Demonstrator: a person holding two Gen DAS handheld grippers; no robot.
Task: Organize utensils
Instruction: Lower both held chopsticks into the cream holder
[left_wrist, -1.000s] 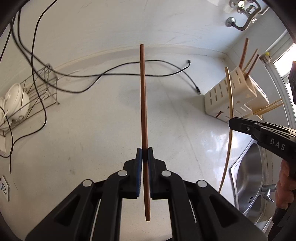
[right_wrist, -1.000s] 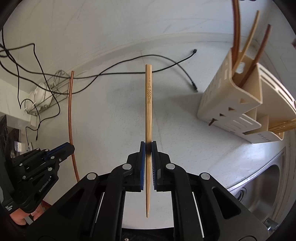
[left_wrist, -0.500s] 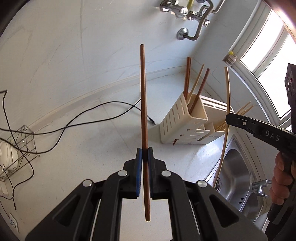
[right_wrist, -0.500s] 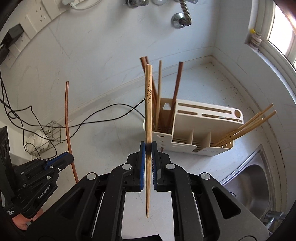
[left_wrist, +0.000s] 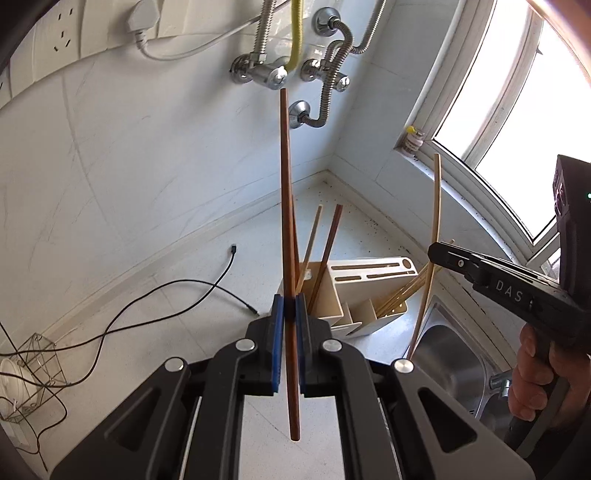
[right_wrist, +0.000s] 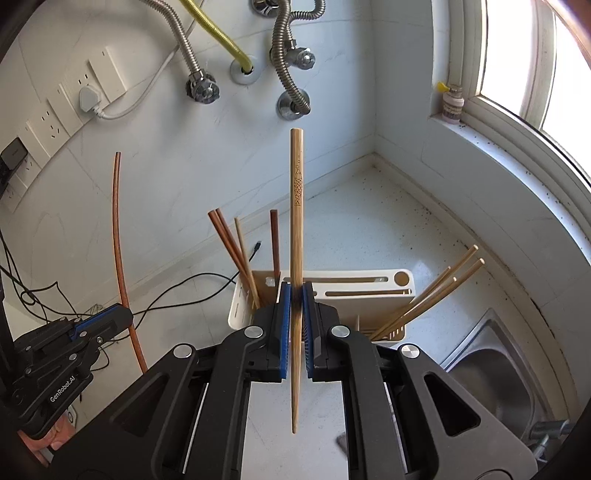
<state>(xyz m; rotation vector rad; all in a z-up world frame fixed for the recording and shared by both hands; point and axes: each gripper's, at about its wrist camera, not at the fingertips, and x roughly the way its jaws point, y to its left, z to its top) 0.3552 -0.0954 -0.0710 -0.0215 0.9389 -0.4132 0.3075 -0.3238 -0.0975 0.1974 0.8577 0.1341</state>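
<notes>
Both hands have swung toward the cream slotted plastic utensil caddy (right_wrist: 332, 295) ahead and below on the worktop (right_wrist: 369, 236), left gripper (left_wrist: 288, 306) pinching an upright dark brown chopstick (left_wrist: 285, 192), right gripper (right_wrist: 294, 295) an upright pale bamboo chopstick (right_wrist: 296, 206).

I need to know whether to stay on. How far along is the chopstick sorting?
Well along: dark chopsticks already stand in the left compartment of the cream holder, light ones in the right. In hand: the left tool is shut on a dark chopstick, the right tool on a light bamboo chopstick. Both are still to be dropped in.
</notes>
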